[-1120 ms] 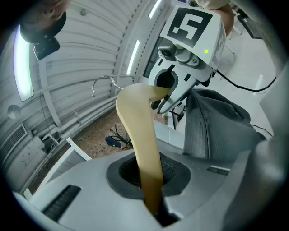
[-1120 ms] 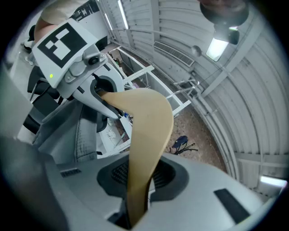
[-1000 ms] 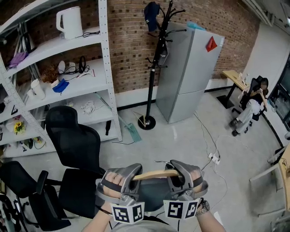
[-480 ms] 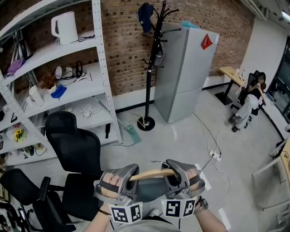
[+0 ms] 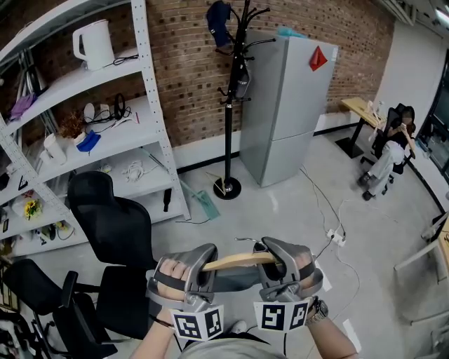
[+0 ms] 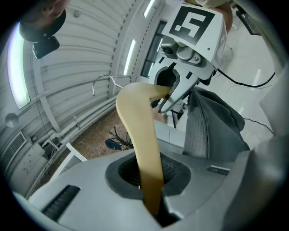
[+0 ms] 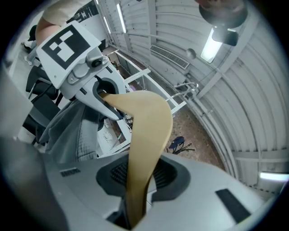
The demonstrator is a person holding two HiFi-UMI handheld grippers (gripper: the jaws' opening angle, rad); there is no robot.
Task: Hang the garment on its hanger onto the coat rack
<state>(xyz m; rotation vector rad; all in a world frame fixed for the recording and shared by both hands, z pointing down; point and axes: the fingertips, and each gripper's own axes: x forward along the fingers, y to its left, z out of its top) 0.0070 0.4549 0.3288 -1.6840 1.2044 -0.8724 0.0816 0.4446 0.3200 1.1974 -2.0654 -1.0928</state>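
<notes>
Left gripper [image 5: 203, 261]: jaws pinched on one end of the pale, curved wooden hanger [image 5: 238, 261]. Right gripper [image 5: 272, 258]: jaws opening, with the hanger's other end between them. The hanger lies roughly level across the two grippers, and the grey fabric garment [image 5: 235, 279] hangs beneath it. The tall black coat rack [image 5: 228, 105] stands upright by the brick wall. The hanger and garment are well apart from the rack, on its near side, and not on any of its pegs. A dark blue cap [image 5: 218, 17] hangs at the rack's top. A grey refrigerator [image 5: 287, 105] stands just right of the rack, and white metal shelving [image 5: 144, 105] stands to its left.
</notes>
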